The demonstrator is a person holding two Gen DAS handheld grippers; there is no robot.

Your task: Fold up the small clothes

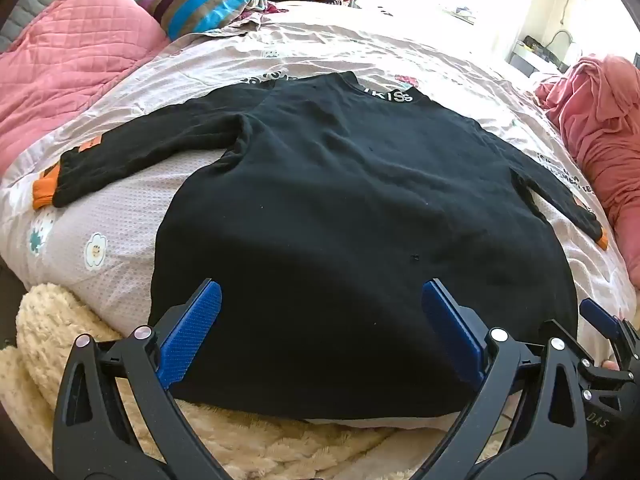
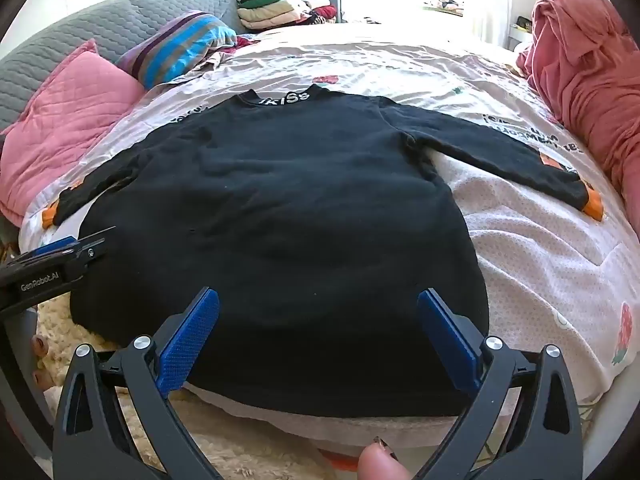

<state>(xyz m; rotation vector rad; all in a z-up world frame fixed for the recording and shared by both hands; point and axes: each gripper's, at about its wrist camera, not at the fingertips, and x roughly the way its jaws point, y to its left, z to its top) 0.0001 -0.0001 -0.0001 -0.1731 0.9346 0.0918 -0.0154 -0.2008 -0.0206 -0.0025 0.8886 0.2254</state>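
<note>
With both grippers, left (image 1: 320,320) and right (image 2: 318,320), wide open and empty above the sweater's (image 1: 340,184) hem, we should pinch its corners evenly.

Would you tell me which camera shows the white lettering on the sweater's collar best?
The right wrist view: the collar lettering sits near the centre and faces the camera on the black sweater. In the left wrist view the lettering is angled off to the right and partly cut off.
</note>
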